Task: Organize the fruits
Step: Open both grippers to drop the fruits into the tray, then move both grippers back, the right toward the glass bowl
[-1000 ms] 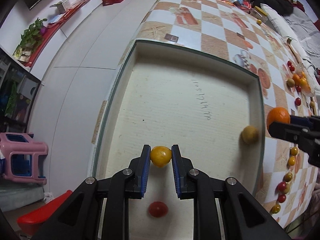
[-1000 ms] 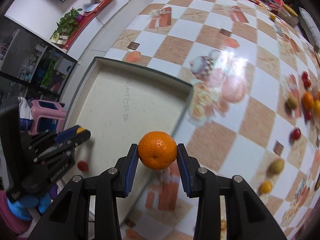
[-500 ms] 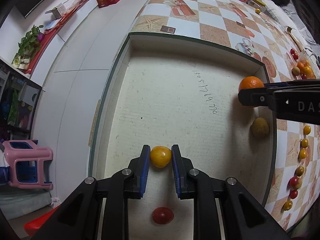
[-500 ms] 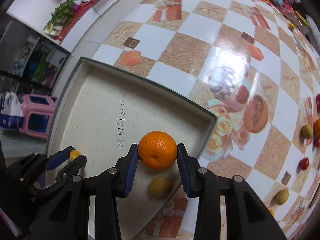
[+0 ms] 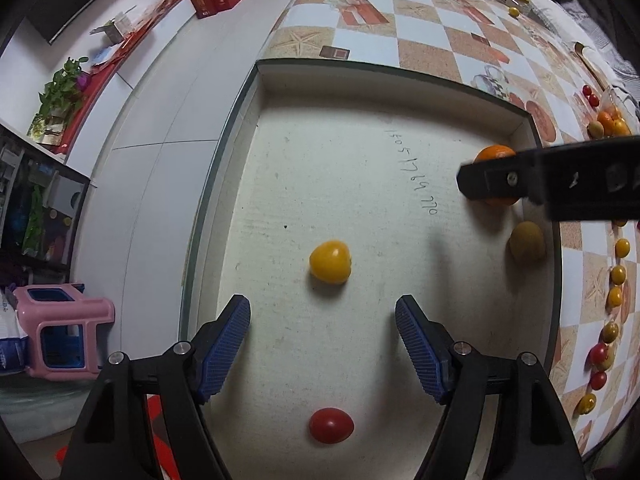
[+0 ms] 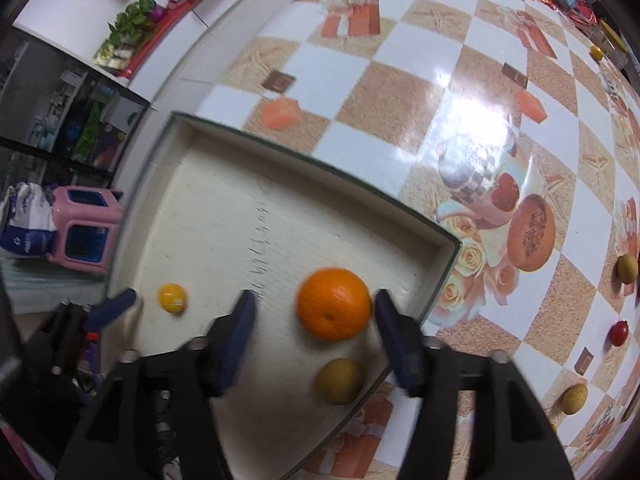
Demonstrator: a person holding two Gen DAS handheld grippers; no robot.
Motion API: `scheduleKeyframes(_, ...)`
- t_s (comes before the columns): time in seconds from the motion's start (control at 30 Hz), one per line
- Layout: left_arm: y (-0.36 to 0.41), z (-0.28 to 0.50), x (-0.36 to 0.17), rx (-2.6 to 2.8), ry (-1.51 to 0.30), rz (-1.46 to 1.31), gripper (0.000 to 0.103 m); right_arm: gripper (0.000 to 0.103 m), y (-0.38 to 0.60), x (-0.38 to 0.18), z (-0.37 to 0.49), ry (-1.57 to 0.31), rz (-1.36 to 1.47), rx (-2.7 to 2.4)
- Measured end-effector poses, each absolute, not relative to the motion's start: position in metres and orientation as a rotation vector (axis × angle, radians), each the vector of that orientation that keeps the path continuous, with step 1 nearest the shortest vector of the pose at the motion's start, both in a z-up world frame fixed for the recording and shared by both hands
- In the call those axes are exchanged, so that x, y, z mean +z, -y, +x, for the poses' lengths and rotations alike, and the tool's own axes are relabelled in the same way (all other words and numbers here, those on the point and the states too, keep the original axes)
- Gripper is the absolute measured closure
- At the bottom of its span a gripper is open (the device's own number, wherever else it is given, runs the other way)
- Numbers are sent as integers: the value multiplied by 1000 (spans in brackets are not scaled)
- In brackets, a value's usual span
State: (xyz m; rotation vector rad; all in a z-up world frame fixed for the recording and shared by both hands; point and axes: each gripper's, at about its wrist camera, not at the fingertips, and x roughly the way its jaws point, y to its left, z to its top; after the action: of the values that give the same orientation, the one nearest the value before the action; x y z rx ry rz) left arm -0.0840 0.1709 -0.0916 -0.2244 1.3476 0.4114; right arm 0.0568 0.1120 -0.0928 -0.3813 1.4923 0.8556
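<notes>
While the left tool (image 5: 323,344) is hanging over the shallow cream-coloured cardboard tray with the dark green rim (image 5: 360,168), its two blue ribbed pads are standing wide apart and gripping nothing. In the left wrist view the small yellow tomato-like fruit (image 5: 330,261) is lying on the tray floor just ahead of the open pads, clear of both. A small red cherry tomato (image 5: 331,425) is sitting on the tray floor nearer the camera, between the tool's black arms. At the tray's right side the round orange mandarin (image 5: 494,152) is showing partly behind the black finger of the right tool (image 5: 560,184), which is reaching in from the right, and a dull olive-yellow round fruit (image 5: 527,241) is resting just beside the tray wall below it. Beyond that wall, a line of small yellow and red fruits (image 5: 614,292) is trailing along the glossy checkered orange-and-white tabletop (image 5: 440,24).

In the right wrist view the right tool (image 6: 314,330) is also spread, its pads apart on either side of the mandarin (image 6: 333,303), which is lying on the tray (image 6: 224,216) floor nearer the right pad; the blur is keeping me from telling whether it is touching that pad. The olive-yellow fruit (image 6: 339,381) is lying just below it by the tray's corner, and the yellow fruit (image 6: 172,298) is sitting well to the left, near the left tool's blue tip (image 6: 116,306). A red tomato (image 6: 618,333) and two more olive fruits (image 6: 627,268) are scattered on the tabletop (image 6: 400,80) to the right.
</notes>
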Motion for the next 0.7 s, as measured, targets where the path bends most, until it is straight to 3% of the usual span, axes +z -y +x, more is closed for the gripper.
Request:
scheduleKeyframes(0.33,-148,-81,-74,363,-1350,-164,27,14,-52,-48,77,-1409,-241,769)
scheduleKeyframes(0.7,-77,-34,-45,206,-1321,-56,27,14,88,-49,91,-1442,-127,524)
